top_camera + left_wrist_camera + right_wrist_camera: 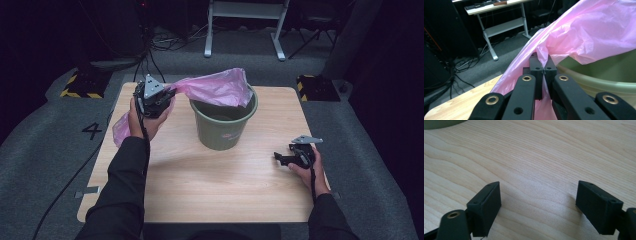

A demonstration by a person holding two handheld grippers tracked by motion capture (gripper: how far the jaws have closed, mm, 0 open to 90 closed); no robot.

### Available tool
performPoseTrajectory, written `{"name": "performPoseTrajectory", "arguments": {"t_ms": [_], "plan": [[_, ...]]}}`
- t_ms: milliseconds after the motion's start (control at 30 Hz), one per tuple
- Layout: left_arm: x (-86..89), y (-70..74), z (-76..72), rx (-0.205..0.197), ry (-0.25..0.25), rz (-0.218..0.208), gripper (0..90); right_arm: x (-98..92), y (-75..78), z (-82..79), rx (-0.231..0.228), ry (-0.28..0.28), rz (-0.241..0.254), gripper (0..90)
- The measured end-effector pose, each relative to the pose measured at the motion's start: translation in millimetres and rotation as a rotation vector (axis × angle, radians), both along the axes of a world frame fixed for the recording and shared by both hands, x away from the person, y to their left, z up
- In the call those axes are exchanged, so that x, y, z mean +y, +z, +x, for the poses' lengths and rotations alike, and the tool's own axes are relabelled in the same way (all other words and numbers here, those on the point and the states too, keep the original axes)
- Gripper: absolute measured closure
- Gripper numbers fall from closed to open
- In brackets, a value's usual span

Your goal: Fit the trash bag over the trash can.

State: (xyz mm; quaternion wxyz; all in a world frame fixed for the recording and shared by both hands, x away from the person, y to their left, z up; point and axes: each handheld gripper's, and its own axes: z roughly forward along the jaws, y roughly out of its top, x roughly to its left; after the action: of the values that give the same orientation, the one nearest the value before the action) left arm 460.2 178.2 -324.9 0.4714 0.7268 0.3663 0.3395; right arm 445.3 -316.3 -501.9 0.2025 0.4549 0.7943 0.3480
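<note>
Black jaws of left gripper (543,71) pinched flat together on a fold of pink plastic bag (584,35) — film caught between the pads, running up and away over the bucket.

Pink plastic bag: thin, crumpled; one part draped over rim of green bucket (226,122) and sagging into its mouth, a tail hanging below the left hand (145,117) beside the bucket. Likely held high and to the side so the film can be drawn across the opening as a liner.

Green bucket: upright, near the middle of wooden table (200,190), pale label on its front wall.

Left hand: raised above the table surface, wrist cocked, gripper pointed toward the bucket rim; dark sleeve reaching in from the near edge.

Right gripper (537,205): jaws spread wide, nothing between them — bare wood grain below. Parked low on the table, well apart from the bucket, right hand (307,167) wrapped round its body, apparently waiting its turn.
</note>
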Motion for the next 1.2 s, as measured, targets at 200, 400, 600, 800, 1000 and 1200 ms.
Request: {"name": "performPoseTrajectory", "arguments": {"t_ms": [200, 400, 600, 800, 1000, 1200], "plan": [[-0.9, -2.6, 4.4, 0.000, 0.028, 0.025, 89.7, 3.4, 11.4, 4.2, -0.021, 0.017, 0.012, 23.0], [-5.8, -7.3, 8.4, 0.008, 0.029, 0.060, 89.7, -1.2, 37.6, 24.4, -0.082, -0.012, 0.034, 23.3], [-8.0, -13.3, 10.8, 0.015, 0.026, 0.065, 89.7, 0.3, 58.7, 55.5, -0.098, -0.017, 0.075, 23.5], [-11.8, -14.4, 10.3, 0.015, 0.022, 0.092, 89.7, 10.7, 95.8, 75.8, -0.142, -0.006, 0.173, 25.5], [-14.9, -11.7, 7.1, 0.003, 0.030, 0.131, 89.7, 27.1, 145.7, 78.1, -0.215, 0.030, 0.270, 28.6], [-16.1, -12.4, 7.4, 0.008, 0.027, 0.144, 89.7, 54.8, 168.6, 77.5, -0.233, 0.084, 0.222, 28.5]]}}
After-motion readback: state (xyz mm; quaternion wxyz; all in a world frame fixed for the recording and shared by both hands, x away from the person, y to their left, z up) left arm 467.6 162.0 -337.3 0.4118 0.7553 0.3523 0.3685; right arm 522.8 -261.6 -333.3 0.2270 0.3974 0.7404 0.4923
